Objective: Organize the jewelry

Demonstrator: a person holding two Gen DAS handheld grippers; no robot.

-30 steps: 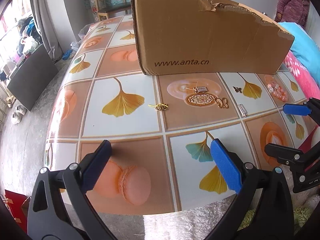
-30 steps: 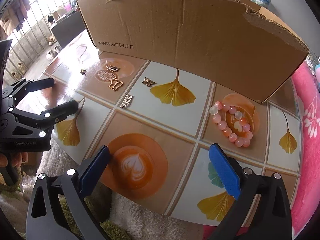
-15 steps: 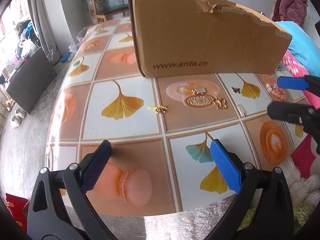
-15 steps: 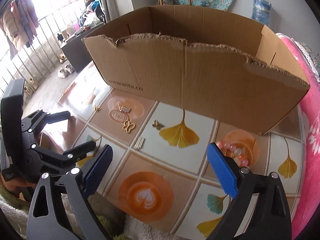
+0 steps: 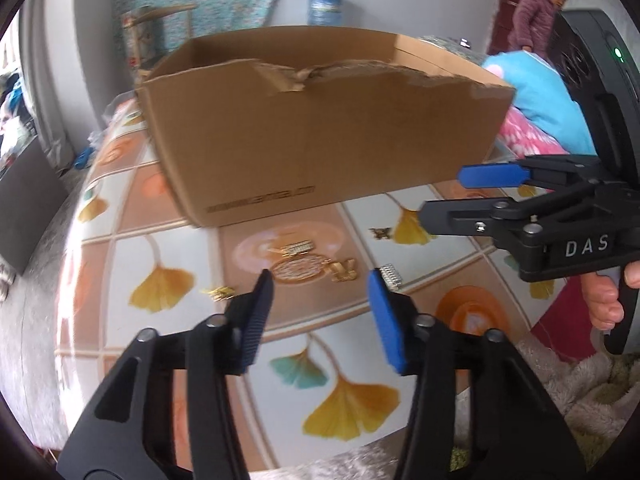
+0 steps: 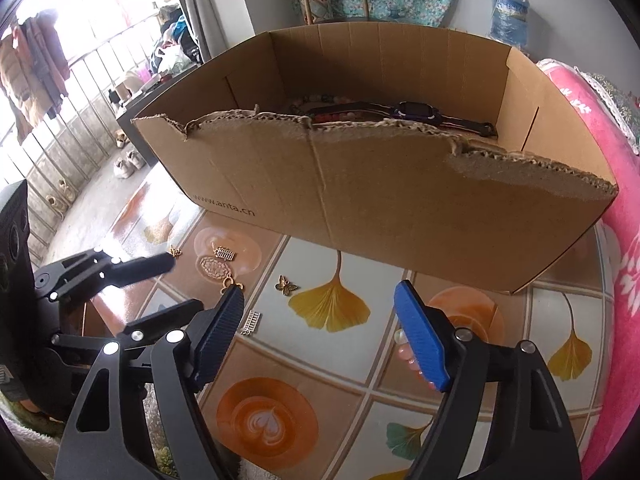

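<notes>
- Jewelry pieces lie loose on the tiled table (image 6: 360, 356), none gripped.
- Left gripper (image 5: 320, 312): jaws closing, nothing between them; filigree pendant (image 5: 298, 269) at twelve o'clock.
- Right gripper (image 6: 320, 336): jaws closing, empty; butterfly charm (image 6: 286, 285) at eleven o'clock, pink bead bracelet (image 6: 404, 350) behind its right pad.
- Cardboard box (image 6: 380, 196) beyond holds a watch (image 6: 416, 111).

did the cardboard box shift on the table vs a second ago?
No. In the right wrist view the cardboard box sits on the same tablecloth tiles, its near edge above the yellow ginkgo leaf. Only the camera's viewpoint changed.
</notes>
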